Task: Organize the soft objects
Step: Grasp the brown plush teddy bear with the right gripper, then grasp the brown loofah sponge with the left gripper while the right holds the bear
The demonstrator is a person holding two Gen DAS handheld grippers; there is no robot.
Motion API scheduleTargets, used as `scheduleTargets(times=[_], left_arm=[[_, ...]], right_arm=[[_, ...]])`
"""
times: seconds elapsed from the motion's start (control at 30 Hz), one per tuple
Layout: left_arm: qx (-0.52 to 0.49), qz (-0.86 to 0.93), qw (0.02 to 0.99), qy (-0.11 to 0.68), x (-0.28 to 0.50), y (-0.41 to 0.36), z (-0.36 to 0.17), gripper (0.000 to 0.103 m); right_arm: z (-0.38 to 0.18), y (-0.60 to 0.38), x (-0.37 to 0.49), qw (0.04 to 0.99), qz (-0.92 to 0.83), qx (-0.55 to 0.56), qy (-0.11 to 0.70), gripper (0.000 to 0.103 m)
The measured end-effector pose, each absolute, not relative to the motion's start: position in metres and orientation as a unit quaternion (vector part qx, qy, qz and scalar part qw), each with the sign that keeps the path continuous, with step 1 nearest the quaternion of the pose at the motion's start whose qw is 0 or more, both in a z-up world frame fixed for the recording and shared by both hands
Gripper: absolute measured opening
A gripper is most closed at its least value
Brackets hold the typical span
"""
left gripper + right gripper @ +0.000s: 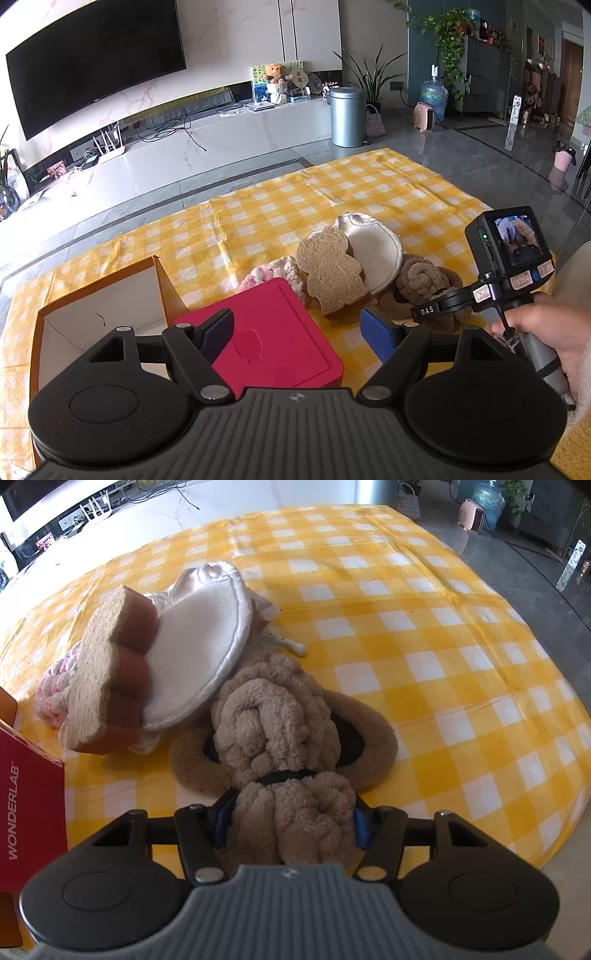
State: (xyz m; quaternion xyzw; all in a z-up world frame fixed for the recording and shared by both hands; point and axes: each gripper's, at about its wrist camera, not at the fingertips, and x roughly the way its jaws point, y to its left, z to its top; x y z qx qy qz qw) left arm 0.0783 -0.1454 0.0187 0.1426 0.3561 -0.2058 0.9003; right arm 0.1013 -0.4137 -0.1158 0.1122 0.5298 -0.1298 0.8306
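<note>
Your right claw [291, 825] has its blue pads either side of the near bundle of the fluffy tan plush [277, 716], part closed and pressing into the pile, so call that a grip on soft fleece, not yet a firm one. Squeeze until the fabric stops giving, and take it low on the bundle, below the black band, or the loops will slide out. Lift straight up so the flat tan ears under it come clear of the yellow checked tabletop [424, 635].

Your left claw [297, 332] hangs wide open with nothing between its fingers, poised over the red box [277, 332]; the open cardboard box [99, 317] sits just beside it, a likely home for the soft things.

Just behind the plush, the rest of the pile leans together: a brown sponge [110, 672] on edge, a white padded disc [199, 653] resting against it, a pink and white knitted piece [53, 690] tucked under. Keep your lift clear of that disc, it is touching the plush, and a drag would topple the sponge
</note>
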Motion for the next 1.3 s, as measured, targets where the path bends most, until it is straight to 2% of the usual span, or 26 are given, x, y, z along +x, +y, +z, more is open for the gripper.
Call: scheduleTargets(times=[0.23,0.47,0.63,0.83,0.97,1.13,1.2,1.27,1.3], left_arm=[[0.224,-0.221,0.856,0.410,0.121,-0.194,0.001,0.092],[0.159,-0.214,0.847,0.459,0.169,-0.227,-0.027,0.092],[0.154,-0.208,0.805,0.533,0.198,-0.249,-0.058,0.092],[0.166,-0.158,0.813,0.535,0.221,-0.266,-0.084,0.092],[0.140,-0.137,0.791,0.579,0.239,-0.268,-0.107,0.092],[0.146,-0.126,0.787,0.586,0.246,-0.268,-0.125,0.097],[0.134,-0.124,0.792,0.583,0.246,-0.265,-0.125,0.085],[0.154,-0.120,0.793,0.577,0.243,-0.268,-0.124,0.067],[0.171,-0.120,0.792,0.573,0.241,-0.270,-0.123,0.065]], right_arm=[[-0.117,-0.413,0.102,0.831,-0.128,0.110,0.529,0.060],[-0.118,-0.414,0.100,0.833,-0.127,0.115,0.527,0.060],[-0.118,-0.418,0.099,0.834,-0.123,0.129,0.522,0.060],[-0.118,-0.419,0.097,0.837,-0.118,0.134,0.517,0.061],[-0.118,-0.420,0.097,0.838,-0.116,0.136,0.515,0.061],[-0.118,-0.418,0.097,0.839,-0.116,0.130,0.515,0.061],[-0.118,-0.417,0.098,0.840,-0.115,0.131,0.515,0.061],[-0.118,-0.417,0.097,0.840,-0.115,0.129,0.515,0.061],[-0.118,-0.416,0.097,0.840,-0.115,0.128,0.515,0.062]])
